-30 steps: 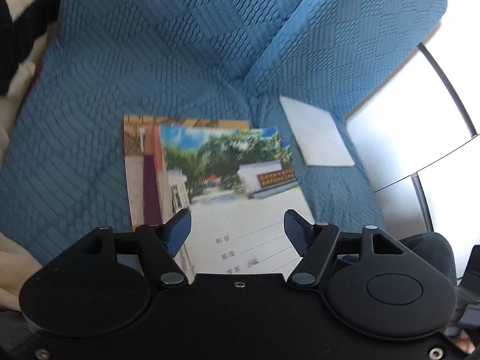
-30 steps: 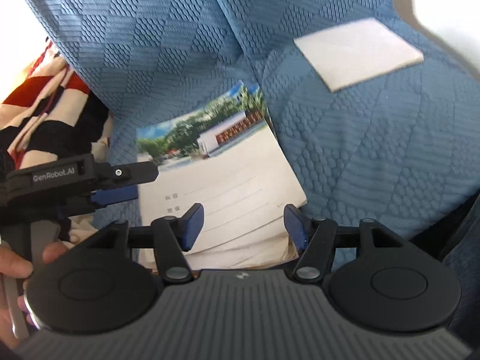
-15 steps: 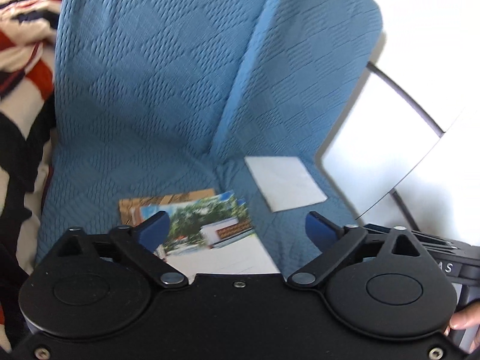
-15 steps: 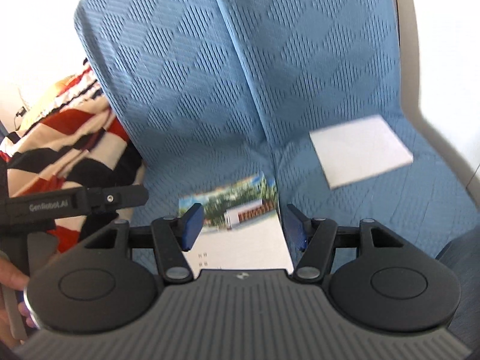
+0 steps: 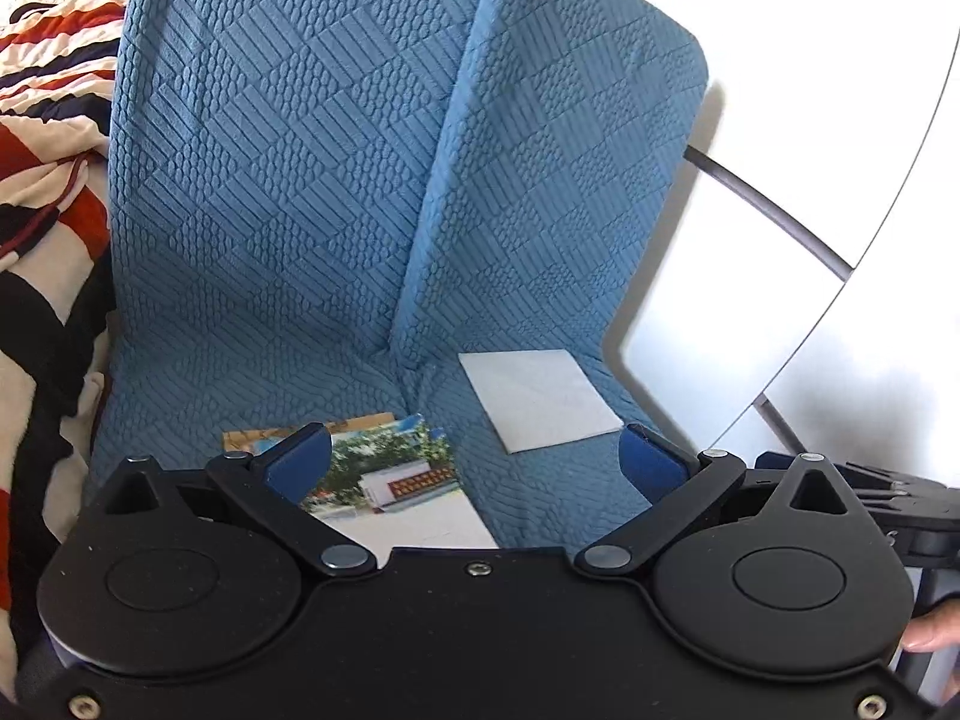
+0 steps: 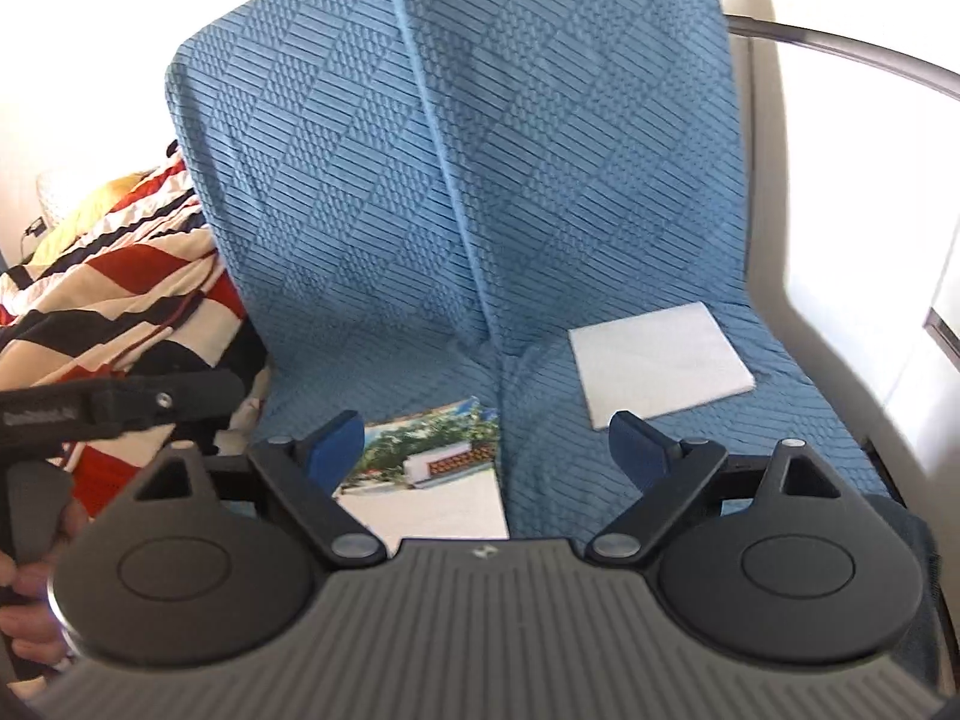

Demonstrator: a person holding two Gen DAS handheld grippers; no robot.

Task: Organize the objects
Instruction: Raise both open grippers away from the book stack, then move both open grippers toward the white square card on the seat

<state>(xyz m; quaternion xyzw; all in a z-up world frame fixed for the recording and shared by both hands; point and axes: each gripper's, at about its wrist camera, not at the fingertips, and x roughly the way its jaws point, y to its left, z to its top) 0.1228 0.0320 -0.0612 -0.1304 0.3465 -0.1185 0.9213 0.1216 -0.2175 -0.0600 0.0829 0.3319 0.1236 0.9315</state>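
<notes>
Two booklets (image 5: 396,480) below opening left tool (image 5: 474,468)

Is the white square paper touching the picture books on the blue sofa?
Apart. In the right wrist view, a strip of bare blue sofa cover lies between the white square paper and the picture books.

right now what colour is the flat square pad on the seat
White, plain: the square pad shows best in the right wrist view.
</notes>
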